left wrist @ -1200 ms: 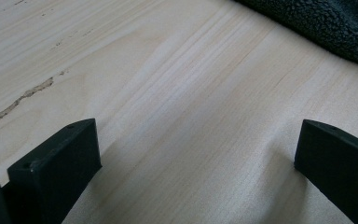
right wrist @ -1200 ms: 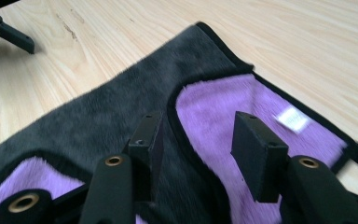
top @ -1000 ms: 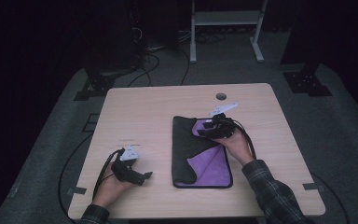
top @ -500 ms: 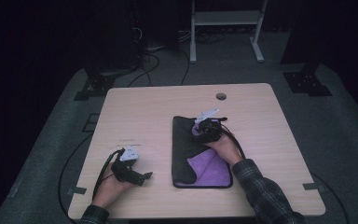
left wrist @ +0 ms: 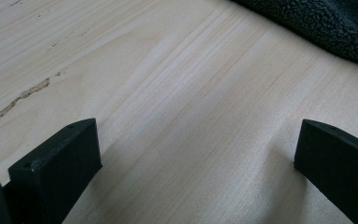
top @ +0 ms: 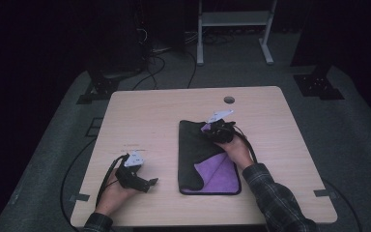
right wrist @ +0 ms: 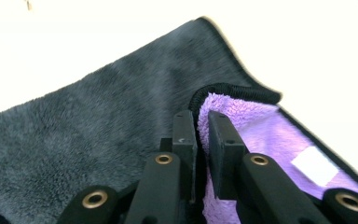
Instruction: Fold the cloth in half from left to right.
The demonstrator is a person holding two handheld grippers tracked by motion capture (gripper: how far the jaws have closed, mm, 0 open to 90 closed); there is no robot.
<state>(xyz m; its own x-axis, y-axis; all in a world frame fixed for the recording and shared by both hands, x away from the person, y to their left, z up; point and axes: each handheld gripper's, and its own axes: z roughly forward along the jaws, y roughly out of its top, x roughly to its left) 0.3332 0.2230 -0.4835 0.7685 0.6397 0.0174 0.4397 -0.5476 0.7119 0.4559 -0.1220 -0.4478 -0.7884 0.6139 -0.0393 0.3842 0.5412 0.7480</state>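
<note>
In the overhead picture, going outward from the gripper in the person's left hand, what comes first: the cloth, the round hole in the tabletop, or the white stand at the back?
From the left gripper:
1. Cloth, lying just to its right on the table.
2. Round hole, near the table's far edge.
3. White stand, on the floor beyond the table.

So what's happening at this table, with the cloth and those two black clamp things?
A person sits at a wooden table with a two-jaw gripper in each hand. The right gripper has just closed its jaws on an edge of a cloth, dark grey on one side and purple on the other, which lies partly folded over itself. It looks like the cloth is being folded. The left gripper rests on the bare wood beside the cloth, jaws wide apart, holding nothing.
</note>
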